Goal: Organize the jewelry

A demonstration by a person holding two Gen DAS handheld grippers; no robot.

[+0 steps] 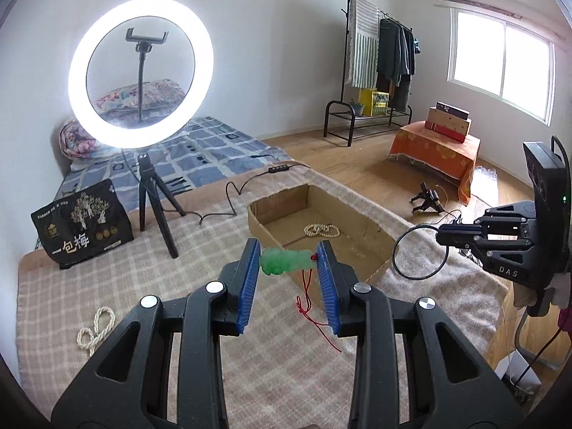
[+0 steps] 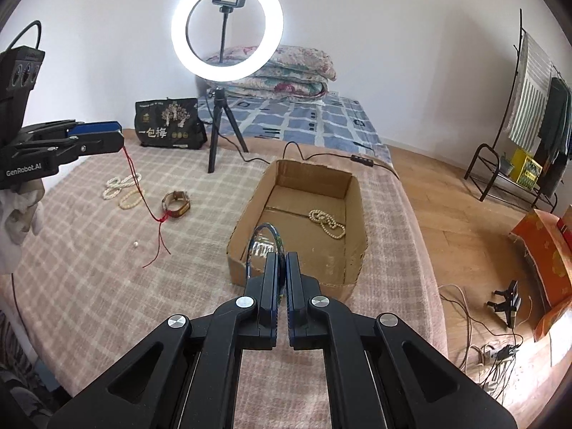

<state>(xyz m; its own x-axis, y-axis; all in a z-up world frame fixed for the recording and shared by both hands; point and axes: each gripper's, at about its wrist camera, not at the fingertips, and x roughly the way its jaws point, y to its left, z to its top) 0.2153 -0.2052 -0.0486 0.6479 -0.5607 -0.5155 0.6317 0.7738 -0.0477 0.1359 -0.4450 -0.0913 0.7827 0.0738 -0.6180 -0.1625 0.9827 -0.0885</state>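
Holding two pieces in the air at once, you have both hands committed. Far left on the checked blanket (image 2: 107,286) lie the loose pearl strands (image 2: 121,183), a small bracelet and a brown bangle (image 2: 176,205), plus a single stray bead (image 2: 135,245), all well apart from the cardboard box (image 2: 357,193).

Your left gripper (image 1: 289,261) clamps a green jade pendant (image 1: 284,264) crosswise between its blue pads, jaws partly closed on it, and its red cord (image 1: 311,307) dangles free below. That cord is the likely trouble: it hangs low enough to drag over the blanket or catch on the box rim as you carry it across, which could tug the pendant out of a grip that only pinches its two ends.

Inside the box a pearl necklace (image 2: 327,222) already rests on the floor.

Your right gripper (image 2: 281,261), jaws fully closed, pinches a thin dark bangle (image 2: 266,239) by its rim, above the near wall of the box. Held edge-on like that it could swivel or slip, and once let go it may roll or land outside.
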